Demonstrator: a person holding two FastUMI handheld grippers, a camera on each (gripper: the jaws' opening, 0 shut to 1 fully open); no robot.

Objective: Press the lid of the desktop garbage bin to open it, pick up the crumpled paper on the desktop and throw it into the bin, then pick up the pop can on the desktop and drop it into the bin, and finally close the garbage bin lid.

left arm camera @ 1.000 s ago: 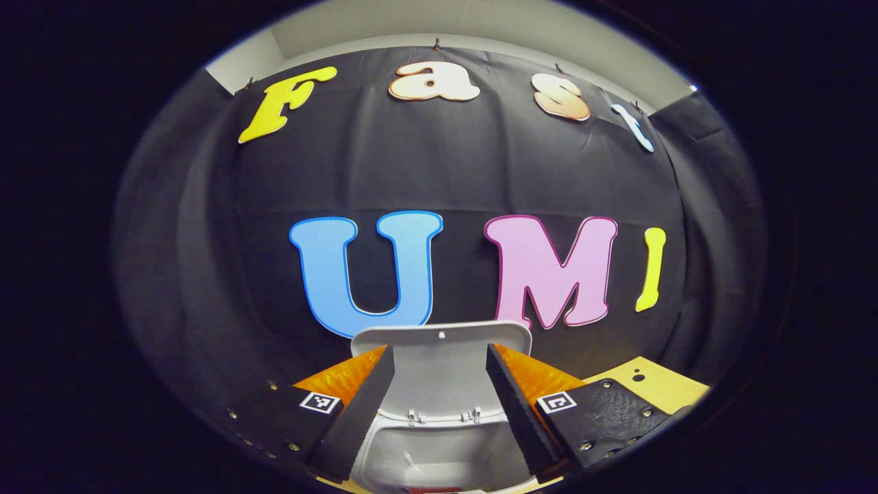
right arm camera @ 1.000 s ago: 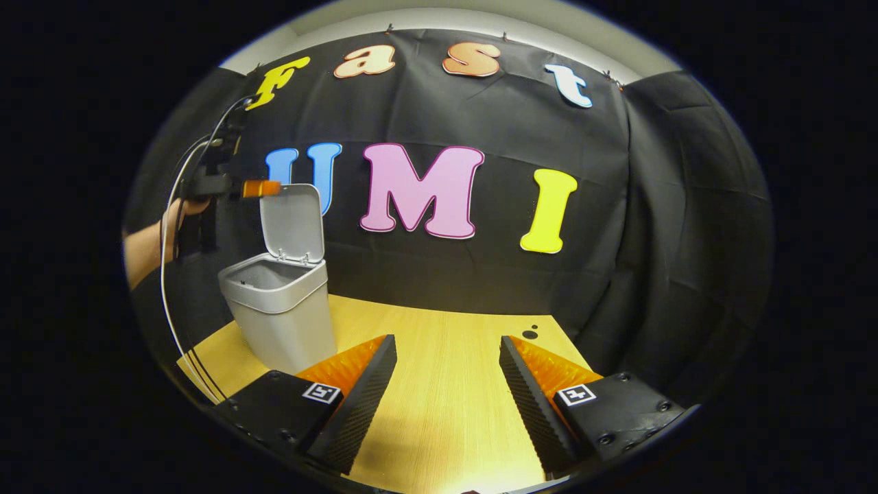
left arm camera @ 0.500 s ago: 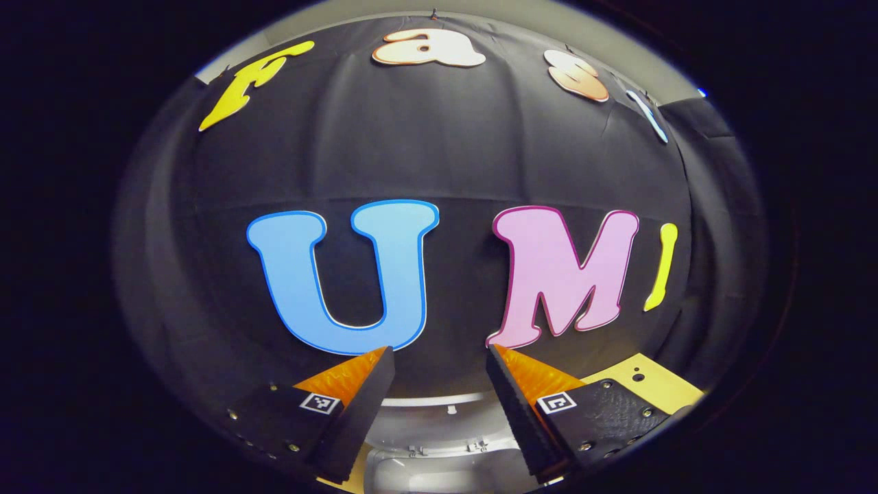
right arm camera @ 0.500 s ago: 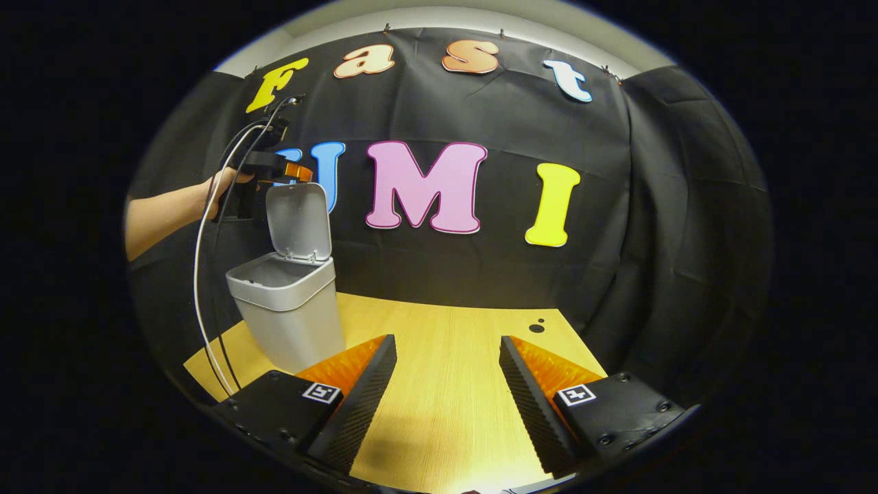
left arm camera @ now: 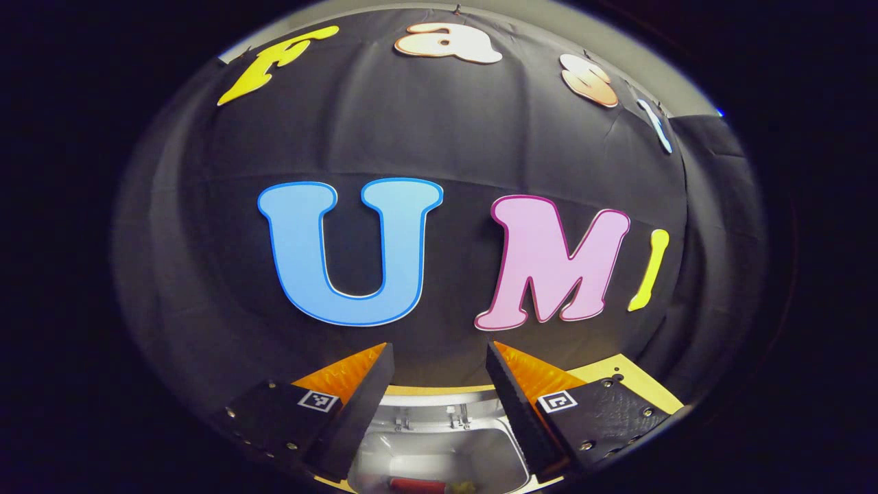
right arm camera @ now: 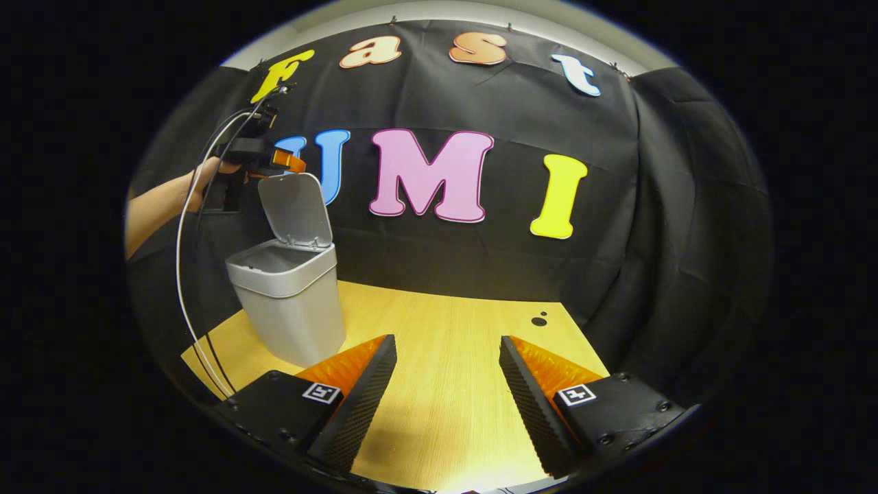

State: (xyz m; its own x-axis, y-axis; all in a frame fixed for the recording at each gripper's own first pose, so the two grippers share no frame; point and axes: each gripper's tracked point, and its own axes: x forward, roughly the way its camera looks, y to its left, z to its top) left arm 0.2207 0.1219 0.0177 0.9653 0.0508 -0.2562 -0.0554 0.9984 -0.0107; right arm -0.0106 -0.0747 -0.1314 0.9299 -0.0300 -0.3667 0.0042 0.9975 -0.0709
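Two hand-held grippers are in play, and going left to right in the right gripper view, your left hand-held gripper (right arm camera: pixel 291 162) is hovering high at the far left, a hand (right arm camera: pixel 206 180) gripping its handle and a white cable (right arm camera: pixel 180 274) hanging from it. Its fingers are pointing toward the top edge of the pale grey plastic hinged lid (right arm camera: pixel 296 209), which is standing raised and leaning slightly over the opening; whether the fingertips are touching that edge you cannot tell from here. In the left gripper view those fingers (left arm camera: pixel 360 398) are standing apart with nothing between them, looking down past the hinge into the light grey plastic desktop garbage bin (right arm camera: pixel 288 302), where a red pop can (left arm camera: pixel 418 485) is lying at the bottom. A scrap beside it is probably the crumpled paper, but it is too small to be sure.

So the closing step seems to be what is left for you. The lid is sitting directly below and just ahead of your left hand-held gripper, its long axis running upward from the hinge, so the push would need to go forward and down over the top edge.

Farther right, your right hand-held gripper (right arm camera: pixel 446 391) is resting low over the yellow wooden desk (right arm camera: pixel 446 329), fingers apart and empty, well away from the bin. Your left hand is clearly the nearer one.
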